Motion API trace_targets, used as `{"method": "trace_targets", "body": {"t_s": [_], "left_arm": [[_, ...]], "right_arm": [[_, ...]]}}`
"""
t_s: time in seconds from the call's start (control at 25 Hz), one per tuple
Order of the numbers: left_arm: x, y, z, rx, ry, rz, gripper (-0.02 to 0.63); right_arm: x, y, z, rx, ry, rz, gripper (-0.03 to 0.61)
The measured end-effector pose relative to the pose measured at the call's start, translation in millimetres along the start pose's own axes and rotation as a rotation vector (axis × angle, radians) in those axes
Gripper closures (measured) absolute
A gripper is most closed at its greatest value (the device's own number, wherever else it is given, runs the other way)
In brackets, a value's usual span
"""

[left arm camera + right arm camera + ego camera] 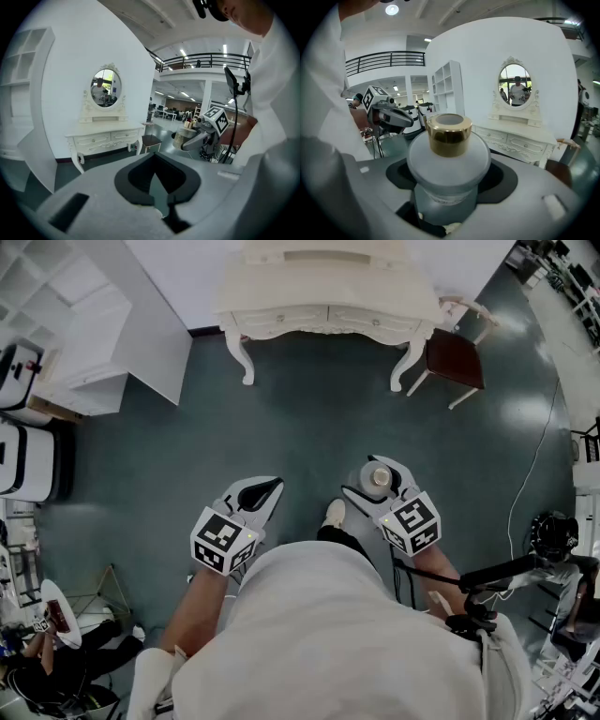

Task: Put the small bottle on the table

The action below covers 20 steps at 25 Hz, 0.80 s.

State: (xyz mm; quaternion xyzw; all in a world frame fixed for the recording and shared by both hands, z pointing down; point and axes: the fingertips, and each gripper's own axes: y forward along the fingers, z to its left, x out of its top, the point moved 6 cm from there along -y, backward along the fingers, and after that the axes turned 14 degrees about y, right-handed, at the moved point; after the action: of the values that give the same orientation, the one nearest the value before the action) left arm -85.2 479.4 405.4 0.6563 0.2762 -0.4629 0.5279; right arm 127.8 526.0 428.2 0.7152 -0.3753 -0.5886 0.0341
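The small bottle [379, 475] is frosted glass with a gold cap [449, 133]. My right gripper [371, 484] is shut on its body and holds it upright in the air over the dark teal floor. It fills the middle of the right gripper view. My left gripper [266, 491] hangs beside it, jaws shut with nothing between them; its tips meet in the left gripper view [155, 158]. That view also shows the right gripper [206, 131] carrying the bottle [183, 139]. The white dressing table [328, 298] stands ahead, well beyond both grippers.
A dark-seated chair [456, 358] stands at the table's right end. An oval mirror [105, 87] rises over the table top [104, 131]. A white shelf unit [94, 320] is at the left wall. A camera stand [553, 538] and a cable lie to my right.
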Motion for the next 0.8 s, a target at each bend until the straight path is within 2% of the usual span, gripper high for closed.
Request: {"method": "trace_targets", "body": {"t_s": [0.2,0.4,0.6,0.8], "left_arm": [[-51,-91,-4,0.032,-0.036,0.009,0.611],[-94,-144,-15,0.055,-0.080,0.012,0.611],[-106,-165,-15,0.069,-0.094,0.000,0.611],[-99,-151,-2,0.078,-0.090,-0.015,0.611]], "right_arm": [[-15,26,90,0.028,-0.016,0.012,0.241],[-33,41,145,0.048,-0.020,0.039,0.241],[-35,56,167,0.079,-0.013,0.071,0.241],[-19,71,154,0.094,-0.034,0.078,0.241]]}}
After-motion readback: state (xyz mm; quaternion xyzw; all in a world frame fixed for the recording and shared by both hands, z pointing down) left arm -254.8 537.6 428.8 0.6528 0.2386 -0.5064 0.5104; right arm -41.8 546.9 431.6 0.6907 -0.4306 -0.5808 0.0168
